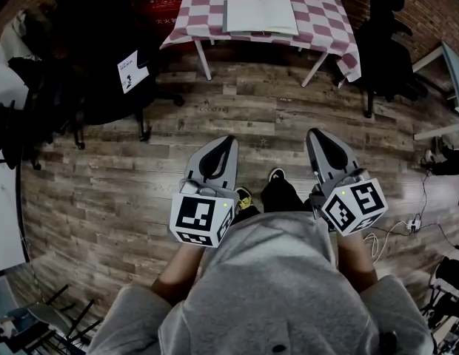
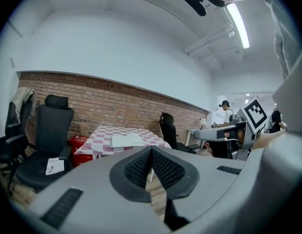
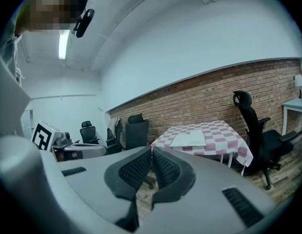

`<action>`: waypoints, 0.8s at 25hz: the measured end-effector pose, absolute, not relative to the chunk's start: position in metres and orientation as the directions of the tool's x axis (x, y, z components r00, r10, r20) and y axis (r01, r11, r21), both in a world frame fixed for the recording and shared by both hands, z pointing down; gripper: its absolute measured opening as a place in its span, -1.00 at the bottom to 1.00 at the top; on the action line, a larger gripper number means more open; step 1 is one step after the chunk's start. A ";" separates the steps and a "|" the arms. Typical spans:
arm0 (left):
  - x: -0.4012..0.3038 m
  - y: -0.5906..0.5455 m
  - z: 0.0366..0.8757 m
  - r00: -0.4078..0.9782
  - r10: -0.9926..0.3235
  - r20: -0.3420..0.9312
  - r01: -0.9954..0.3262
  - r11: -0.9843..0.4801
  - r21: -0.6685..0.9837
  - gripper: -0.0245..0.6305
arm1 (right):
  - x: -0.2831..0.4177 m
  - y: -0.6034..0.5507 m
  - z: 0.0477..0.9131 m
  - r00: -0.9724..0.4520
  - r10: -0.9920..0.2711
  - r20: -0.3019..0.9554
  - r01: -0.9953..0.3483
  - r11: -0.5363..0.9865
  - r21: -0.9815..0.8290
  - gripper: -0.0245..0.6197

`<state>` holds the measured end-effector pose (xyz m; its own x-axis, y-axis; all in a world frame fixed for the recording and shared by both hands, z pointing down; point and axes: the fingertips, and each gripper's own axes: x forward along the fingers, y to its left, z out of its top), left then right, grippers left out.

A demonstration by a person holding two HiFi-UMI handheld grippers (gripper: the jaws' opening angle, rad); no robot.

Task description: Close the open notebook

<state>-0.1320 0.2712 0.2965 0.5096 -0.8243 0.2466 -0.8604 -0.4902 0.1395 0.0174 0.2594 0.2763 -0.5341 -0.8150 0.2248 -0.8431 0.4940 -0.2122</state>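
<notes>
Both left gripper (image 1: 223,148) and right gripper (image 1: 322,148) had jaws together, empty, well apart from the open notebook (image 1: 260,15) on the bench (image 1: 327,22) — shut tips might shove it, not fold it.

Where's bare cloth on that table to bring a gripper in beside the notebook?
Bare checked cloth of the table flanks the open notebook on both sides. The wood floor before it is free. Crowded: left chair and right chair at the table's ends.
</notes>
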 end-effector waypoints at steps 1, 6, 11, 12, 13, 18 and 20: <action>-0.133 0.271 0.296 0.510 -0.825 0.243 -0.860 -0.491 0.139 -0.89 | 0.017 0.259 0.276 -0.534 -0.816 0.223 -0.844 0.495 -0.209 -0.82; -0.135 0.272 0.297 0.511 -0.826 0.240 -0.860 -0.492 0.138 -0.89 | 0.011 0.258 0.274 -0.536 -0.817 0.212 -0.842 0.499 -0.204 -0.82; -0.132 0.268 0.294 0.513 -0.825 0.239 -0.858 -0.496 0.129 -0.89 | 0.011 0.255 0.272 -0.546 -0.813 0.201 -0.836 0.511 -0.202 -0.83; -0.132 0.268 0.294 0.513 -0.824 0.240 -0.858 -0.497 0.129 -0.89 | 0.012 0.254 0.272 -0.546 -0.813 0.201 -0.835 0.511 -0.203 -0.83; -0.131 0.267 0.295 0.514 -0.823 0.240 -0.858 -0.498 0.128 -0.89 | 0.012 0.254 0.273 -0.546 -0.813 0.202 -0.835 0.511 -0.203 -0.82; -0.129 0.263 0.297 0.516 -0.820 0.249 -0.857 -0.500 0.129 -0.89 | 0.013 0.247 0.277 -0.549 -0.811 0.203 -0.833 0.511 -0.212 -0.83; -0.127 0.260 0.298 0.514 -0.819 0.253 -0.857 -0.499 0.128 -0.89 | 0.015 0.244 0.280 -0.549 -0.811 0.204 -0.833 0.509 -0.219 -0.82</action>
<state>-0.1269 0.2603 0.2983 0.5145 -0.8194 0.2527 -0.8572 -0.4989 0.1277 0.0152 0.2444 0.2798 -0.5487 -0.8107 0.2042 -0.8328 0.5086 -0.2187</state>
